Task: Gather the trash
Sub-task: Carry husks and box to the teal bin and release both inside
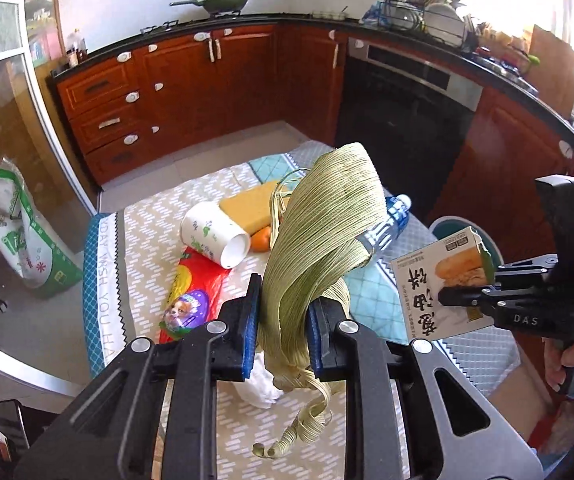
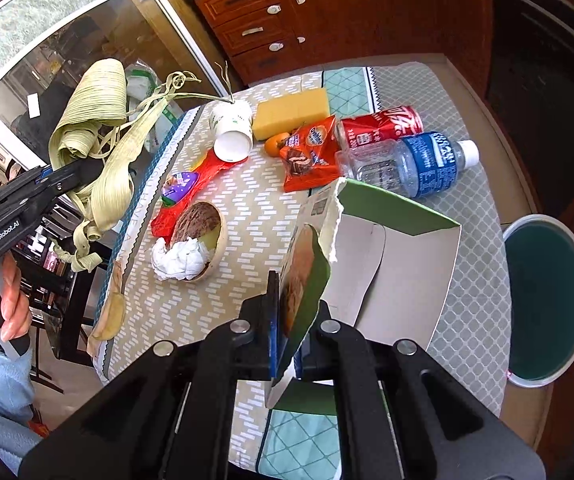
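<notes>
We see the left gripper (image 1: pixel 283 320) clamped on pale corn husks (image 1: pixel 319 220) above the table's (image 2: pixel 467 92) left edge, right gripper (image 2: pixel 293 332) pinching a torn box (image 2: pixel 383 260), bin (image 2: pixel 547 296) beyond the right edge.

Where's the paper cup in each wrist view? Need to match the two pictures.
Left wrist view: the paper cup lies on its side left of centre, mouth toward the lower right, in front of the yellow sponge.
Right wrist view: the paper cup is upper centre, mouth toward the camera, just left of the yellow sponge.
Shared landmark: the yellow sponge, with the orange fruit beside the cup in both views.
</notes>
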Demonstrator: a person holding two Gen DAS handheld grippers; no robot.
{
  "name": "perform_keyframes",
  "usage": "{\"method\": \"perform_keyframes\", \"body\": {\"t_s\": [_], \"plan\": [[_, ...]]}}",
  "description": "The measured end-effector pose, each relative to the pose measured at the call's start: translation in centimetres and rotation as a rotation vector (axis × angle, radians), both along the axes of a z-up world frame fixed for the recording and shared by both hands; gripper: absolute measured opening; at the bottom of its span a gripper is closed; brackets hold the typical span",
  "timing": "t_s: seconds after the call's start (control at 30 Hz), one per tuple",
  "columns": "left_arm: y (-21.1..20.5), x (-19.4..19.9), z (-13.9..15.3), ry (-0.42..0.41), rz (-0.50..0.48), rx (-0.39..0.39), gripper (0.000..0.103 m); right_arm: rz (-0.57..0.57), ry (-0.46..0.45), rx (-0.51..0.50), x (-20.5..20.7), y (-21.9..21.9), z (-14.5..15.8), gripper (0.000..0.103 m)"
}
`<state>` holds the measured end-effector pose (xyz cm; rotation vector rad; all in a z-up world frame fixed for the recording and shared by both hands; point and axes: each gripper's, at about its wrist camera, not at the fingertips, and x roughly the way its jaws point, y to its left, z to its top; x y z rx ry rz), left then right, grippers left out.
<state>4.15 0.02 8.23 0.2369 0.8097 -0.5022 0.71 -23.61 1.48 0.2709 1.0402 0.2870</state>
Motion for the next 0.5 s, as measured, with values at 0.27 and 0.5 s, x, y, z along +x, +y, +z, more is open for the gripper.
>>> {"method": "perform_keyframes", "body": {"t_s": [0.27,0.5], "plan": [[-10.1,-1.6,-1.5,0.036,-0.17,-0.016,0.021,-0.214,-0.037,-0.062,-2.8,-10.7,1.5,0.005],[-20.8,-1.5,-4.6,0.084,-0.334,-0.016,0.021,-0.384,0.037,-0.1,-4.6,-20.5,-2.2,0.005]]}}
